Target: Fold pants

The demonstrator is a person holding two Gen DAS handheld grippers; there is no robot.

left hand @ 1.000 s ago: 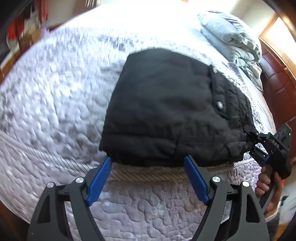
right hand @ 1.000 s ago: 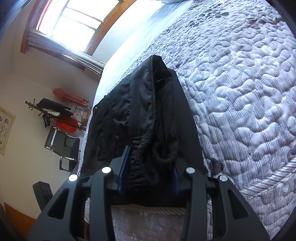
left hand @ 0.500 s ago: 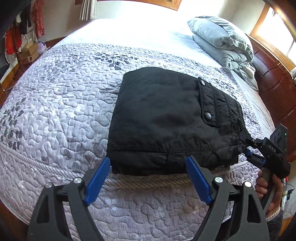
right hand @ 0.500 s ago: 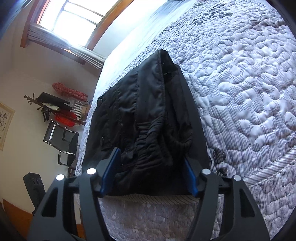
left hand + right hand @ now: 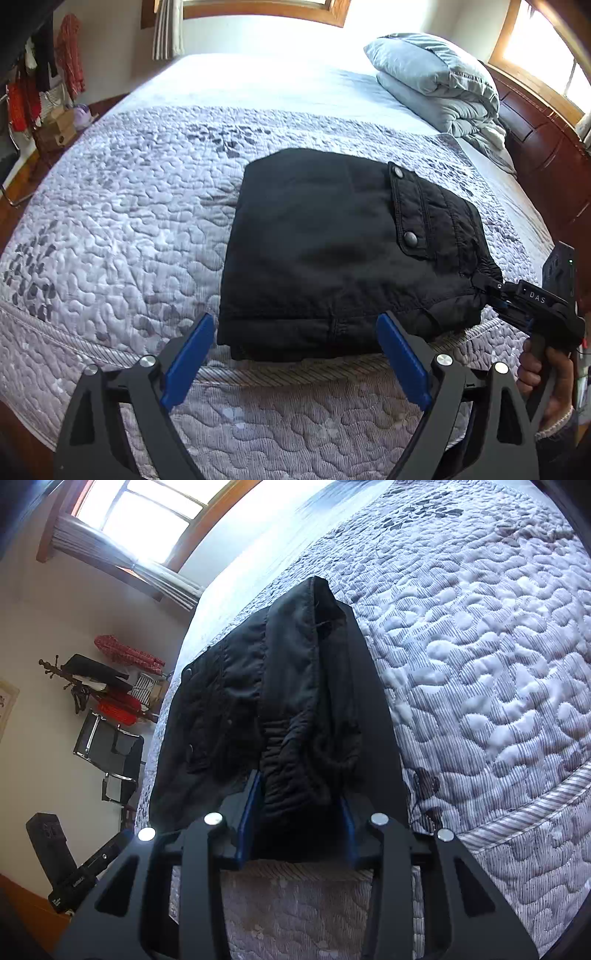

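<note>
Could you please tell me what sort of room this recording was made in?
Most likely a bedroom: a bed with a grey quilted bedspread, a folded pale blue duvet by the dark wooden headboard, and folded black pants.

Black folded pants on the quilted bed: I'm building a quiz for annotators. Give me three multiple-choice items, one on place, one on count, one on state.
1. The black folded pants lie: A mid-bed; B at the near edge of the grey quilted bedspread; C on the floor.
2. Snap buttons on the pocket flap: A one; B two; C four.
3. The left gripper is: A open, empty; B clamping pants; C holding a pillow.

B: the fold sits at the bedspread's corded border. B: two round snaps show. A: its blue pads stand apart, touching nothing.
</note>
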